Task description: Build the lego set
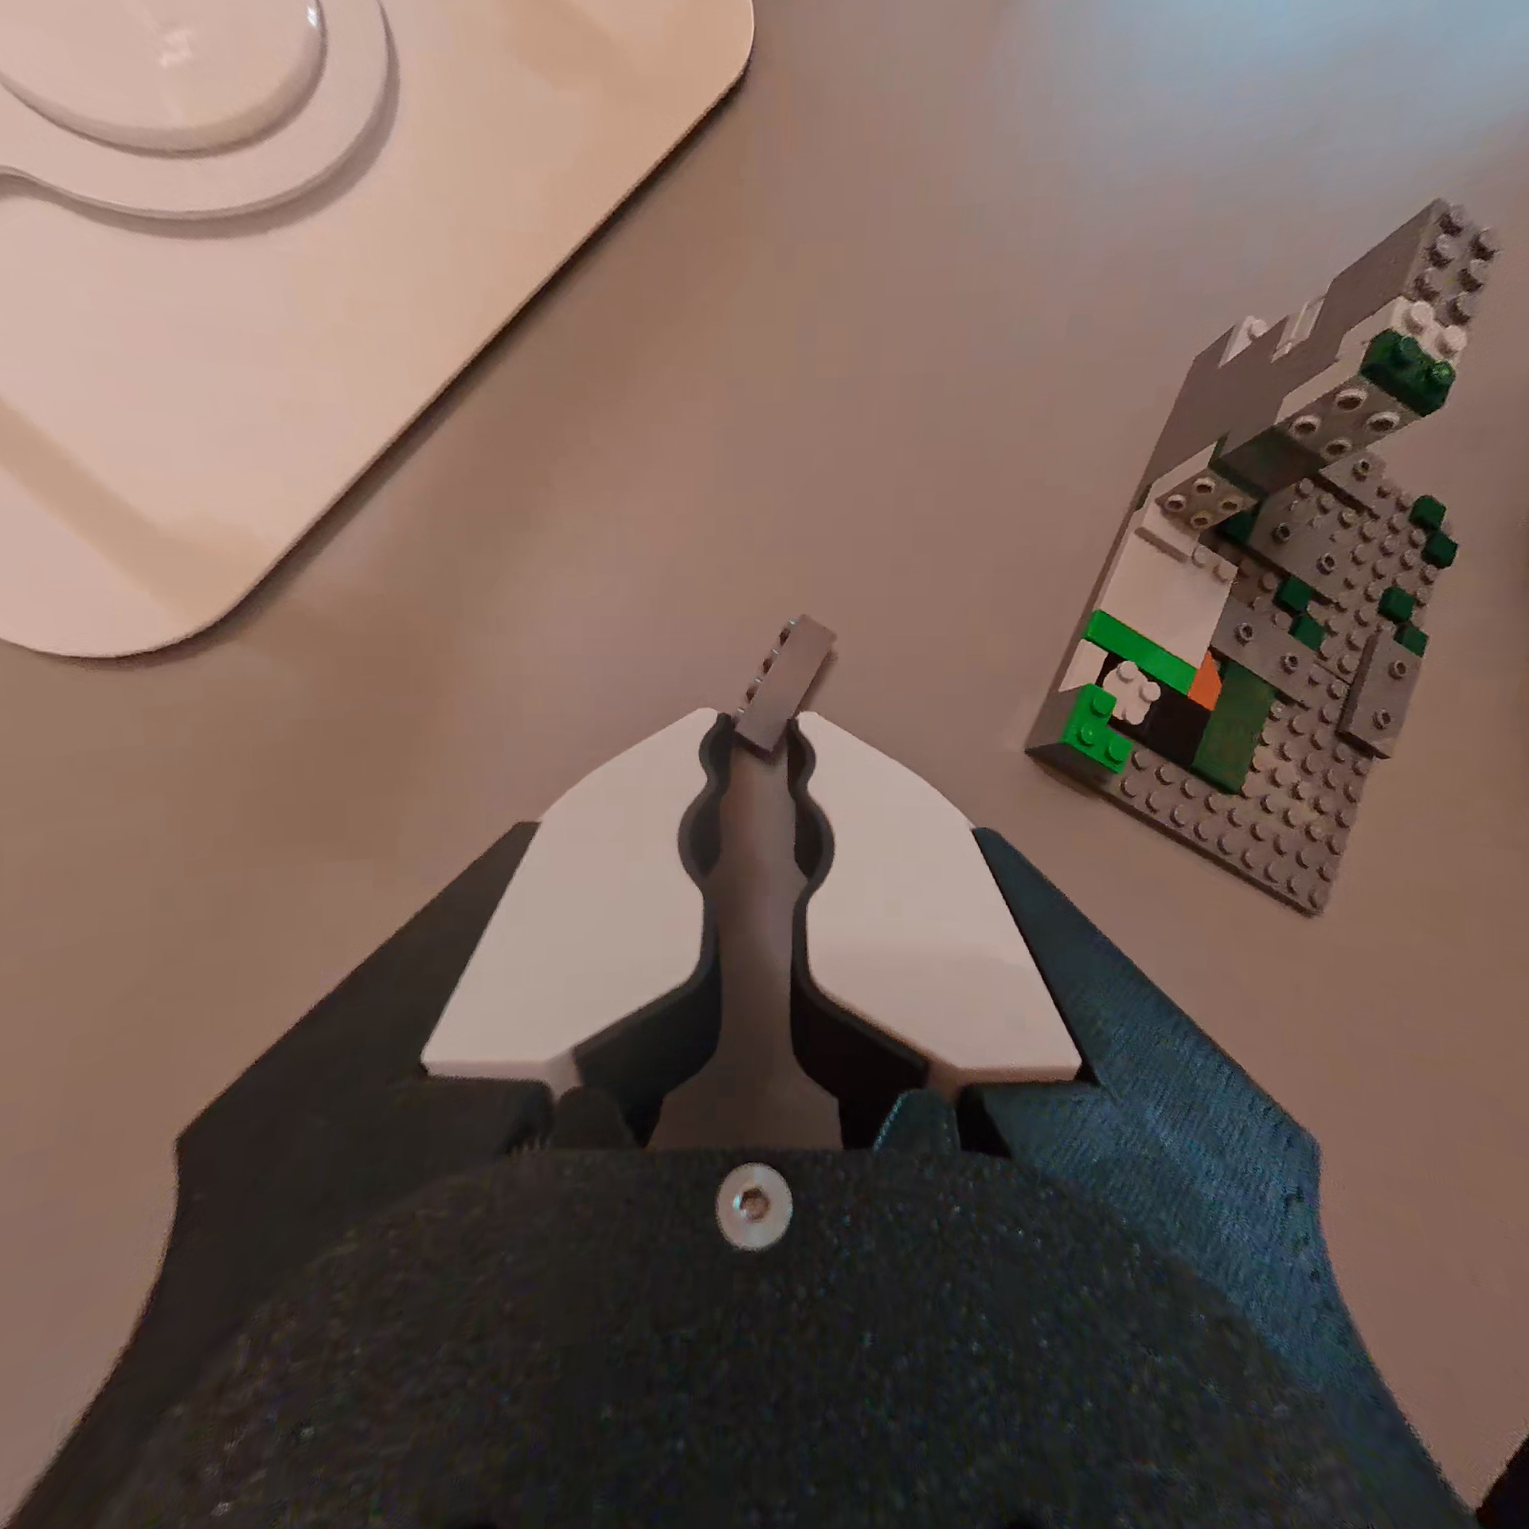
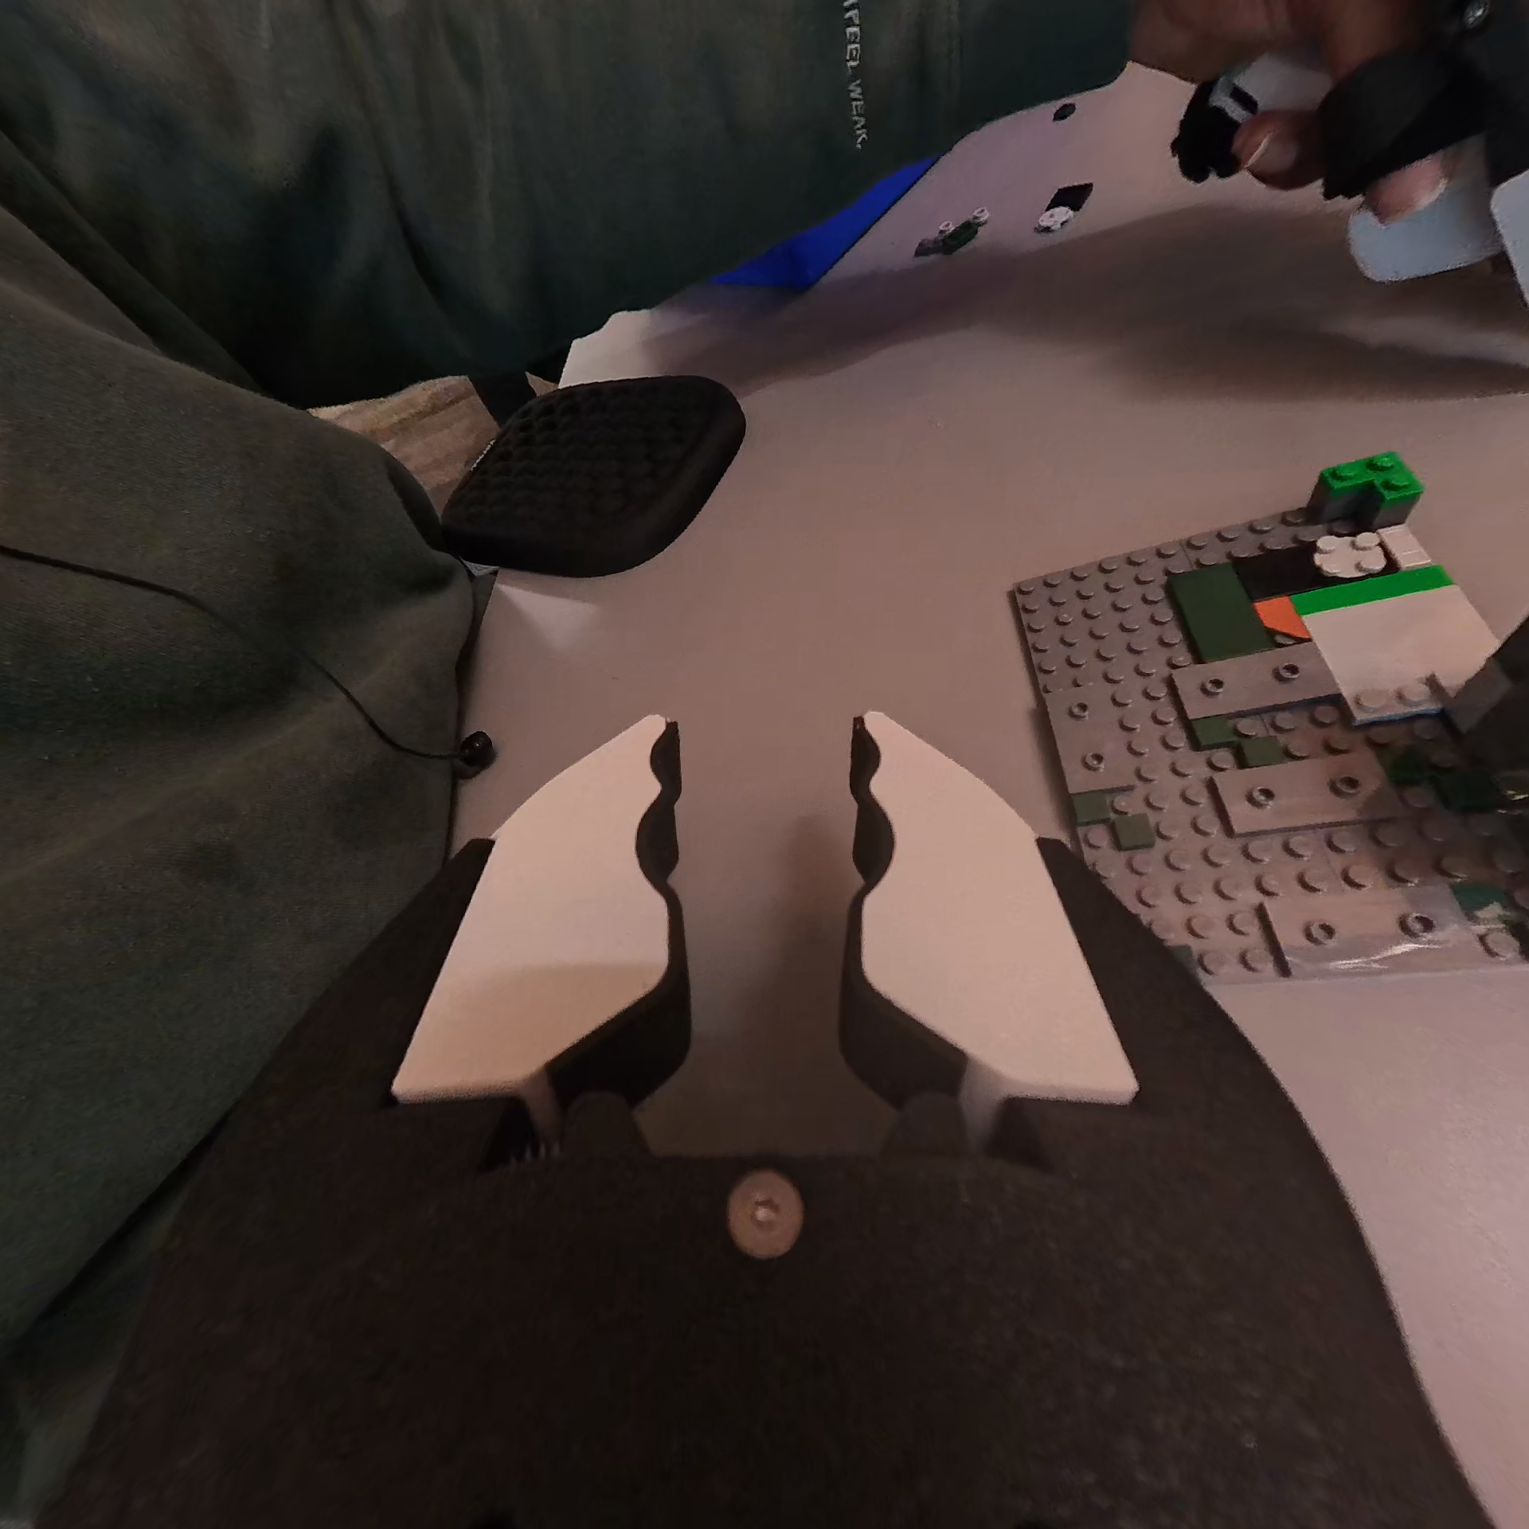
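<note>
My left gripper (image 1: 759,726) is shut on a small grey plate brick (image 1: 782,683), which sticks out past the fingertips above the table. The lego build (image 1: 1291,596), a grey studded baseplate with grey, white, green, black and orange pieces and a grey tower at its far end, lies to the right of it. My right gripper (image 2: 765,728) is open and empty above bare table. The same build (image 2: 1266,745) lies to its right in the right wrist view. The other gripper (image 2: 1291,124), held in a hand, shows at the top right.
A white tray (image 1: 496,273) with a clear round dish lies at the upper left in the left wrist view. In the right wrist view a black mesh pad (image 2: 591,476) lies at the table edge, a person's green garment (image 2: 248,496) fills the left, and small loose lego pieces (image 2: 1001,223) lie far back.
</note>
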`<state>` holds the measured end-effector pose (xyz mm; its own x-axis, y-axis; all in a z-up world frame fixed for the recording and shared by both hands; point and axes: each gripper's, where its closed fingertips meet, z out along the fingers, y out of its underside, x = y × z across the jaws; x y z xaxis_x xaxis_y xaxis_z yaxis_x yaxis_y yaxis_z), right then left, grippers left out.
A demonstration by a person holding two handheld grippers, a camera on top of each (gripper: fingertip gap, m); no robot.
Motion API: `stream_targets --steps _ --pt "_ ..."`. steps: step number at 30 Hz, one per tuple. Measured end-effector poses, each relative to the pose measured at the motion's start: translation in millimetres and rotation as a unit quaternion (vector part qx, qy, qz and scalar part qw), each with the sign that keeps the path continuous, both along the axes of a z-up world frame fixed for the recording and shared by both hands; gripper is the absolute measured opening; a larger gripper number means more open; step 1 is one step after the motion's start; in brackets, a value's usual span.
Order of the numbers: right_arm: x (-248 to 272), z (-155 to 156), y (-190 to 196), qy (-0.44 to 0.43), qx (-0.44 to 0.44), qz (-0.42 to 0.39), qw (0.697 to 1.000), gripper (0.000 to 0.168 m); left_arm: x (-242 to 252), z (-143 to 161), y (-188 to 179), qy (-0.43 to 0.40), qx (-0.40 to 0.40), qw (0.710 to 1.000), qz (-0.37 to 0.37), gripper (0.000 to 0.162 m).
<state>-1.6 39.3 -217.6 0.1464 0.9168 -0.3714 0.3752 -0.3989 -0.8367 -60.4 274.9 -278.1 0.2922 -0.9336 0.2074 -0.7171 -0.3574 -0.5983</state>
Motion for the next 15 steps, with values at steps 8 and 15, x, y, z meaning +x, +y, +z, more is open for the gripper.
stream_targets --steps 8,15 --pt "2 0 1 -0.002 0.005 -0.002 1.0 0.039 2 2 -2 0.031 0.127 0.991 -0.013 0.011" --pt "3 0 0 -0.007 0.012 -0.001 1.0 0.039 4 0 -24 0.078 0.272 0.957 -0.06 0.011"
